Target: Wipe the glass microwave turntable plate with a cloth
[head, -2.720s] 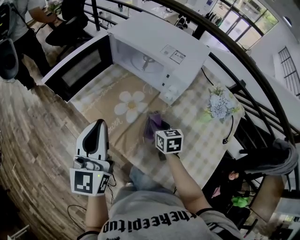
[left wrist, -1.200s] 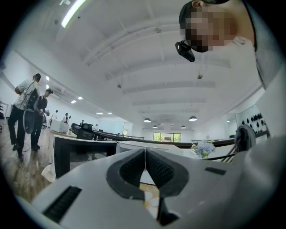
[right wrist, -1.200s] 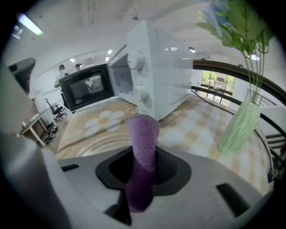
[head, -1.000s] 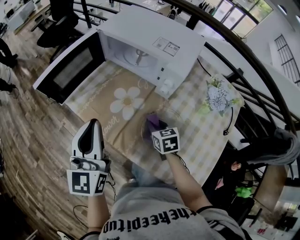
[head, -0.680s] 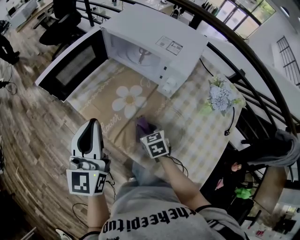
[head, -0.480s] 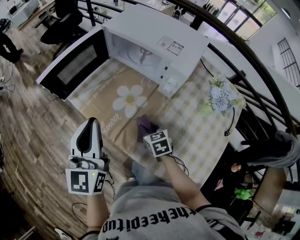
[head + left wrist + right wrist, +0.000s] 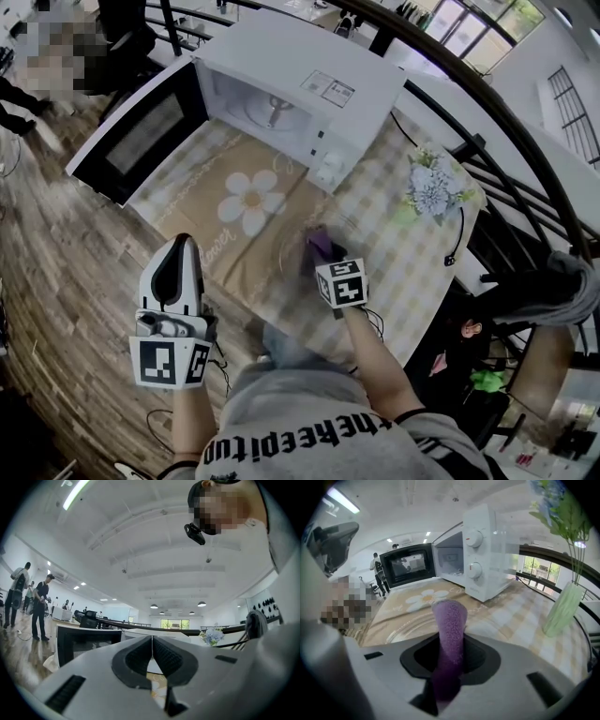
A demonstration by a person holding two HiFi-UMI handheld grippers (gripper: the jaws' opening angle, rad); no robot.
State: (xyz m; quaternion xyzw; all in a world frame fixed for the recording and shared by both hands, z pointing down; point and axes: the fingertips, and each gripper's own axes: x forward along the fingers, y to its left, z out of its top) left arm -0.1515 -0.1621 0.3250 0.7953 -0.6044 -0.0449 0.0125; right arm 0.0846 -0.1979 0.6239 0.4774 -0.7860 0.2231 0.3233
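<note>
Down at the left, past the table edge, the left gripper (image 7: 180, 251) points forward, its jaws pressed together on nothing. Toward the right, the person's arm reaches out. The right gripper (image 7: 325, 258) pinches a purple cloth (image 7: 319, 246) over the glass plate (image 7: 396, 630), which lies on the table (image 7: 398, 248) before the open microwave (image 7: 309, 66).

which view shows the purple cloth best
The right gripper view: the purple cloth stands large and sharp at centre, pinched between the jaws of the right gripper. The head view shows it only as a small purple patch just beyond that gripper. The left gripper view does not show it.
</note>
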